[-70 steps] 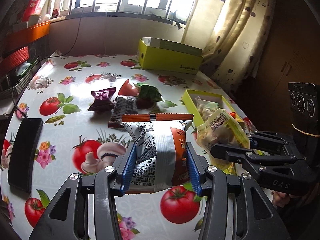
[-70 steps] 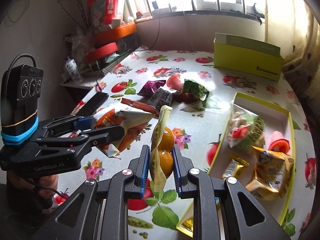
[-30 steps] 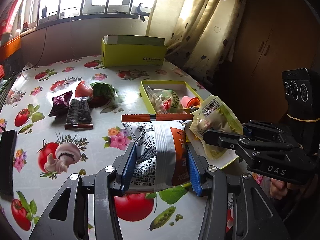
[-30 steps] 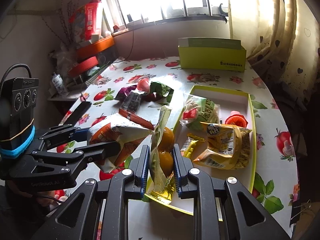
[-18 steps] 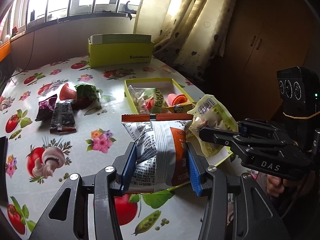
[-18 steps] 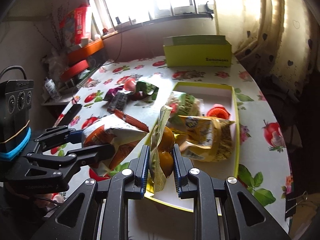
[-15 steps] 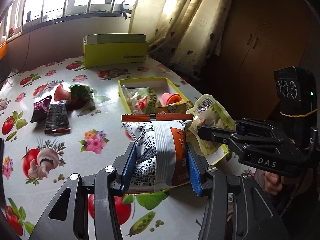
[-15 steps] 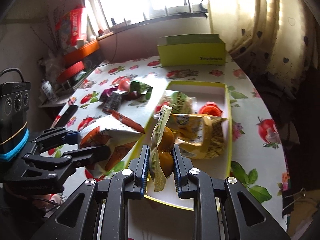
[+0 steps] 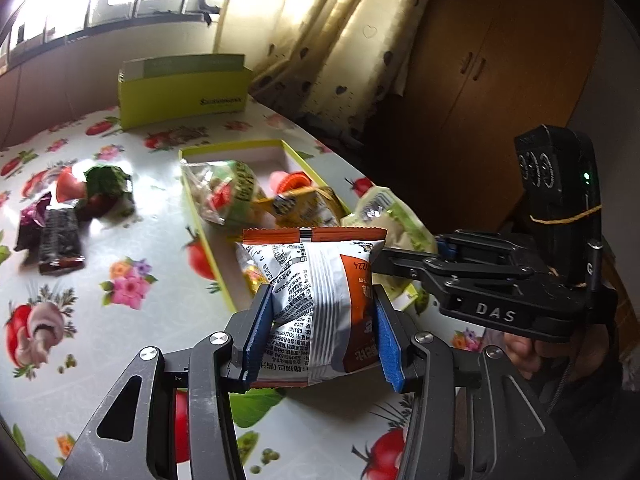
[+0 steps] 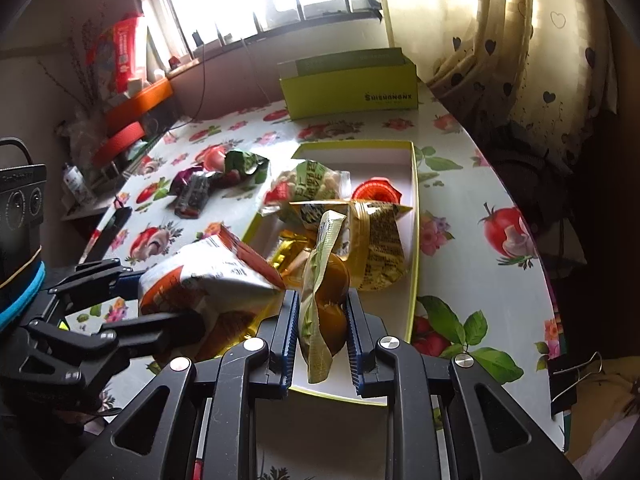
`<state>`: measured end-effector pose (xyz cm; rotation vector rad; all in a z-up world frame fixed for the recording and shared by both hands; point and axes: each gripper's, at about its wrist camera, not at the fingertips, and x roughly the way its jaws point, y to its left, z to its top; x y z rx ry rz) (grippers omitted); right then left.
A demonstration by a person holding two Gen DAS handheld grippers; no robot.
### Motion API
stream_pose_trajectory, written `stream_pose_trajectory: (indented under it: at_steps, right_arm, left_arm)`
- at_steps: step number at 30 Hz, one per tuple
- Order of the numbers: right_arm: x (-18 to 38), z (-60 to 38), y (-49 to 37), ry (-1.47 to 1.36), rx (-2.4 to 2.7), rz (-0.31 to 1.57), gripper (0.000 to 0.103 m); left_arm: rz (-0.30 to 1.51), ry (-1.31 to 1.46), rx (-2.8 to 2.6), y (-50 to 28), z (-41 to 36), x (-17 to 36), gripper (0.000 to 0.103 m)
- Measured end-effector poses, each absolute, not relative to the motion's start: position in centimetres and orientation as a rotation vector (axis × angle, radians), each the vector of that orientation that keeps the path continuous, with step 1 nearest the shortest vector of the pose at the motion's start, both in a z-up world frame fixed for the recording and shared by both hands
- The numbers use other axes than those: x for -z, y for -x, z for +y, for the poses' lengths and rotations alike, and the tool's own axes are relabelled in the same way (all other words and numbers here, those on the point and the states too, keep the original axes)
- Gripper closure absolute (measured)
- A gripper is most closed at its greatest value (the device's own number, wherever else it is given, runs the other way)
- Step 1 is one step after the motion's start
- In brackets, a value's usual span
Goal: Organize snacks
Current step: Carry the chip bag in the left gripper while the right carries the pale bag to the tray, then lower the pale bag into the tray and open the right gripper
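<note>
The left gripper [image 9: 322, 332] pinches a white-and-orange snack bag [image 9: 320, 300] over the near end of the yellow-green tray [image 10: 414, 216]. Beside it, the right gripper [image 10: 322, 334] clamps a green pouch of orange candies [image 10: 324, 296] above the same tray, which already contains several snacks.

The upright green box [image 10: 349, 89] at the counter's far edge reads "SUISHONGNX". The right tool [image 9: 494, 312] carries "DAS" in raised letters on its black body. The orange-and-white snack bag [image 9: 320, 304] shows "224"; its fine print is too small to read.

yellow-green tray [image 10: 415, 216], tomato-print tablecloth [image 10: 472, 240], heart-dotted curtain [image 10: 532, 60]
</note>
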<state>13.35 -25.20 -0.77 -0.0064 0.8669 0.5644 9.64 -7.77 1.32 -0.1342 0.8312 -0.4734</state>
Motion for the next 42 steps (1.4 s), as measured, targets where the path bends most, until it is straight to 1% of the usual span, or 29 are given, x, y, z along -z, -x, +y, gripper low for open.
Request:
stream_pose_trajectory:
  at_steps: [12,30,35,38,40,42]
  right_arm:
    - [2.9,-25.6,-15.0,-0.003,-0.538,0.929,0.084]
    - [3.3,-24.3,-20.7,0.0,-0.531,0.925,0.084]
    - [3.4,-24.6,-21.0,0.004,-0.532,0.929,0.083]
    - [3.3,-24.8,-20.4,0.015,-0.534,0.928,0.078]
    - [3.0,-25.2,-19.9,0.017,-0.525,0.922,0.071]
    - [2.8,-25.7,-19.4,0.006,-0.527,0.916,0.07]
  left_arm:
    - [0.901,0.14,0.495,-11.4,-8.5,-0.1,0.054]
    - [0.911,0.174,0.421,-15.9,-7.8,0.5,0.054]
    - [0.909,0.179,0.412,-17.0,-7.8,0.7,0.054]
    - [0.908,0.186,0.411,-17.2,-7.8,0.7,0.054]
    - [0.908,0.193,0.411,-17.2,-7.7,0.8,0.053]
    - [0.911,0.202,0.416,-17.2,-7.7,0.8,0.053]
